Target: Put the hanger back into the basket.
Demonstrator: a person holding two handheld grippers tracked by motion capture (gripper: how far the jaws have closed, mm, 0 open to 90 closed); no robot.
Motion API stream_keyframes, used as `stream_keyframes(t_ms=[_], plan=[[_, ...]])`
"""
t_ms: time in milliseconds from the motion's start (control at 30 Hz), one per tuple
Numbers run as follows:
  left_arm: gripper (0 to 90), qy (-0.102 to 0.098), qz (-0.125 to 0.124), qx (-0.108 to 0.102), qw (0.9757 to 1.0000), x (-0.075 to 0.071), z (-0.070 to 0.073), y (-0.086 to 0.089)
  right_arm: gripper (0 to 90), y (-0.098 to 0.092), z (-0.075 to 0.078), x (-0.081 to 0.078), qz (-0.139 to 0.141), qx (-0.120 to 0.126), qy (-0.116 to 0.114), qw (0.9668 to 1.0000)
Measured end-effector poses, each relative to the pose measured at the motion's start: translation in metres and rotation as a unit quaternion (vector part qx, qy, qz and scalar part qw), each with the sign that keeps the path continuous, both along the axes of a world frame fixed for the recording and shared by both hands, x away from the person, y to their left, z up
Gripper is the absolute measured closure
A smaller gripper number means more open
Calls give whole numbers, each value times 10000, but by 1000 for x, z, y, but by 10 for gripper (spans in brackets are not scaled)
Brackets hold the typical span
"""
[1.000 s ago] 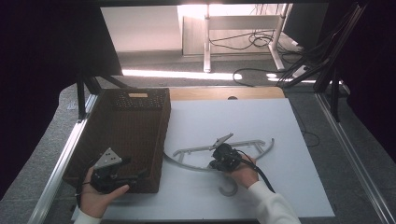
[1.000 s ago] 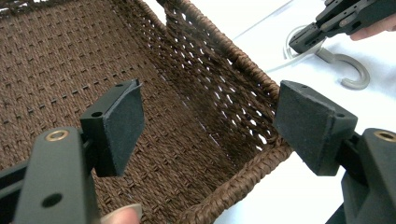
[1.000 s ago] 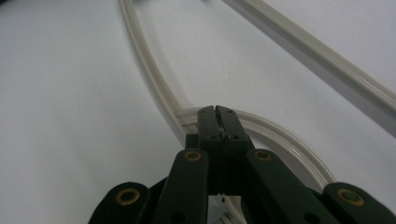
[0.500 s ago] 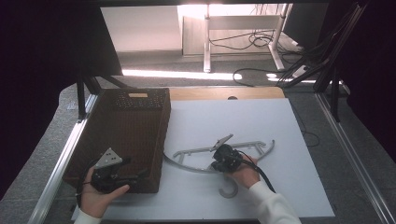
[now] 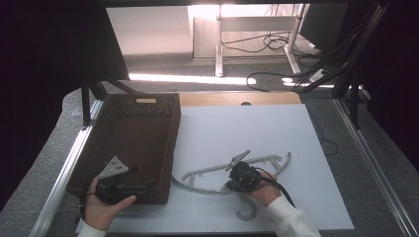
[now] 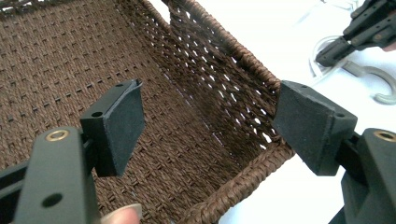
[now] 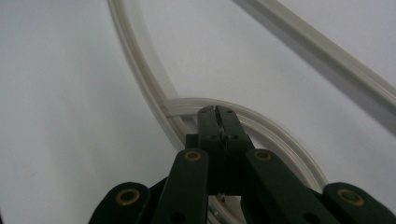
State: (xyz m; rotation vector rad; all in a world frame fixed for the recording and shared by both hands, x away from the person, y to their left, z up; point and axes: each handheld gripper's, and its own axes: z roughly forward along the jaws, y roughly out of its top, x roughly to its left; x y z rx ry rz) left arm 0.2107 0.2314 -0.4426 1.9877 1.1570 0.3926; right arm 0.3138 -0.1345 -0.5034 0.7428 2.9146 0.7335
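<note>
On the left, the left gripper (image 5: 129, 188) hangs over the near corner of the woven basket (image 5: 148, 118), its jaws wide apart with nothing but basket weave between them, probably waiting to steady it. To the right, the right gripper (image 7: 217, 110) has its jaws pressed together on the pale clothes hanger (image 5: 217, 170) lying flat on the white table (image 5: 257, 128), the curved arm pinched at their tips, apparently for lifting toward the basket.
</note>
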Motion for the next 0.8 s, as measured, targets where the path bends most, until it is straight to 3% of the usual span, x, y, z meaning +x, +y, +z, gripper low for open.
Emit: stream_keyframes(t_ms=[233, 800], plan=[[242, 12, -22, 17, 10000, 0, 0, 0, 895, -11, 0, -10, 90, 66, 189, 9998], [243, 39, -33, 50, 10000, 1, -2, -1, 895, -31, -2, -35, 482, 112, 382, 9980]])
